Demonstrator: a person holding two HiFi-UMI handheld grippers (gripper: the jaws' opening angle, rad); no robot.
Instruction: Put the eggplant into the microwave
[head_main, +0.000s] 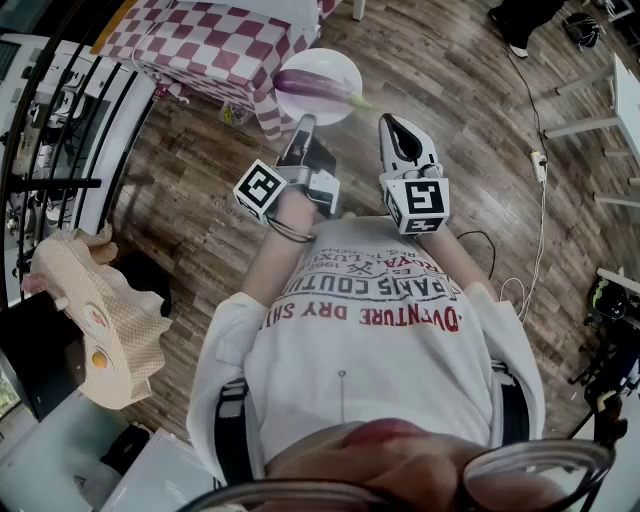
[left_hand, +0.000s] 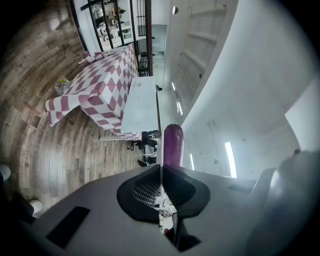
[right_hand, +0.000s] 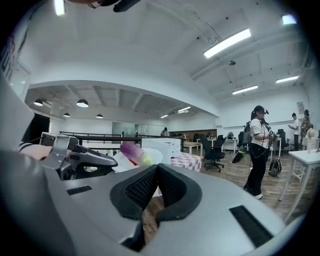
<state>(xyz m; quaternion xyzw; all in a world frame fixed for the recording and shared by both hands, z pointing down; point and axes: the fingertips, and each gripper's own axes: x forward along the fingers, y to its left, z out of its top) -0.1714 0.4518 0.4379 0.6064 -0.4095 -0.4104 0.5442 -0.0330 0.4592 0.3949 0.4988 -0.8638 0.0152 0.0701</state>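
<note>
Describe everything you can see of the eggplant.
The eggplant is long, smooth and purple, with a green stem end. It lies on its side across a white plate, which is the only thing seen touching it. The left gripper clamps the plate's rim and holds it in the air above the wood floor. No gripper touches the eggplant itself.

Head camera looks steeply down; cameras on left gripper (head_main: 304, 122) and right gripper (head_main: 392, 124) look level along their jaws. All share the eggplant (head_main: 318, 85) on its white plate (head_main: 340, 62).
</note>
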